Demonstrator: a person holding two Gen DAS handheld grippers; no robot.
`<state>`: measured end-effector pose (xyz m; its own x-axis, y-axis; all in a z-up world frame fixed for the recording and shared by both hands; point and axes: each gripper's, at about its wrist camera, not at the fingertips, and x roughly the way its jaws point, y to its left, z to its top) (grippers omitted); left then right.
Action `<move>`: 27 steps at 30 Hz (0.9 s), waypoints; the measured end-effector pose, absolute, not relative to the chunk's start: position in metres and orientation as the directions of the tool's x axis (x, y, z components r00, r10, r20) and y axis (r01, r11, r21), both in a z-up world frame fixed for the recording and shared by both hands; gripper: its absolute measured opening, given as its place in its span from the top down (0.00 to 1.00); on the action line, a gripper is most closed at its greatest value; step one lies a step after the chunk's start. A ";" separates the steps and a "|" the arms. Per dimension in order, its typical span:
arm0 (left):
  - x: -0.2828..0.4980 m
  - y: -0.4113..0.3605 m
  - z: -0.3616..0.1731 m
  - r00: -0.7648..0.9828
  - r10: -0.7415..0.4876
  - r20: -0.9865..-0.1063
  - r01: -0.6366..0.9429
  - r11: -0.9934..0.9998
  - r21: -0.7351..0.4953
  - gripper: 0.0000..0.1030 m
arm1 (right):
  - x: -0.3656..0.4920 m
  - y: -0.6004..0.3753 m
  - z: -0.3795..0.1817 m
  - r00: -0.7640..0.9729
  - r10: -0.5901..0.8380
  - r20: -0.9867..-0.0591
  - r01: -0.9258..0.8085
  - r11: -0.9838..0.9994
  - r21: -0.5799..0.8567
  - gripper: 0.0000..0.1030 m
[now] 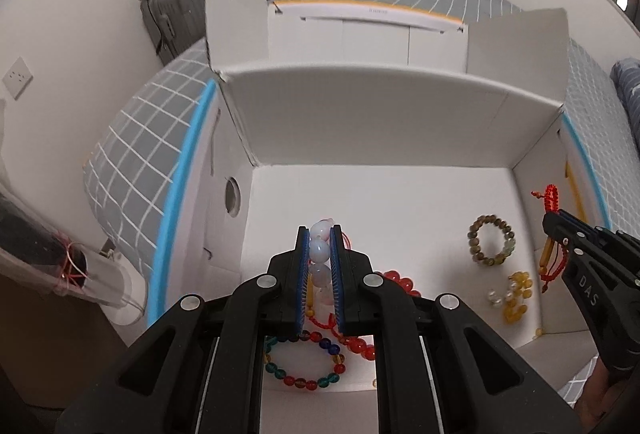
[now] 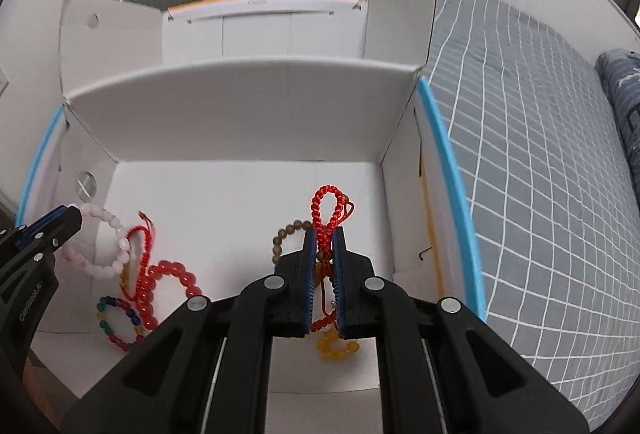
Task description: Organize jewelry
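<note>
Open white cardboard box (image 1: 380,126) on a grey checked bedspread (image 2: 540,138), with beaded bracelets inside and two grippers above it.

Left to right: left gripper (image 1: 319,234), jaws narrow and clamped on a pale pink bead bracelet (image 1: 319,248) held over the box floor; beneath it on the floor a multicoloured bead bracelet (image 1: 304,360) touching a red bead bracelet (image 1: 400,280); near the middle a brown-green bead bracelet (image 1: 491,240), lying apart from a heap of yellow and white beads (image 1: 514,292) closer to the near wall; right gripper (image 2: 323,240), jaws narrow and pinching a red braided cord bracelet (image 2: 330,208) whose loop stands above the fingertips, over the box's right side.
</note>
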<state>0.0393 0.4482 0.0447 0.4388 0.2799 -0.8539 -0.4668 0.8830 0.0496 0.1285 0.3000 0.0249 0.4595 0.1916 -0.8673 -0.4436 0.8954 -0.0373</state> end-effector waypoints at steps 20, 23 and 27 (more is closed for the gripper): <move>0.017 0.443 0.063 0.491 0.321 -0.810 -0.502 0.864 0.039 0.37 | 0.106 0.287 0.055 0.535 0.221 -0.816 -0.436 0.899 -0.042 0.30; 0.002 0.435 0.078 0.526 0.337 -0.781 -0.503 0.864 0.034 0.19 | 0.094 0.280 0.069 0.570 0.237 -0.786 -0.440 0.897 -0.049 0.19; -0.022 0.421 0.095 0.576 0.364 -0.732 -0.501 0.865 0.036 0.06 | 0.073 0.266 0.084 0.635 0.247 -0.732 -0.426 0.902 -0.065 0.07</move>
<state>-0.0219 0.4214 0.0949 0.5757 0.3640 -0.7322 -0.5007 0.8649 0.0363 0.0734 0.2657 0.0837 0.6350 0.2469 -0.7319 -0.4260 0.9024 -0.0652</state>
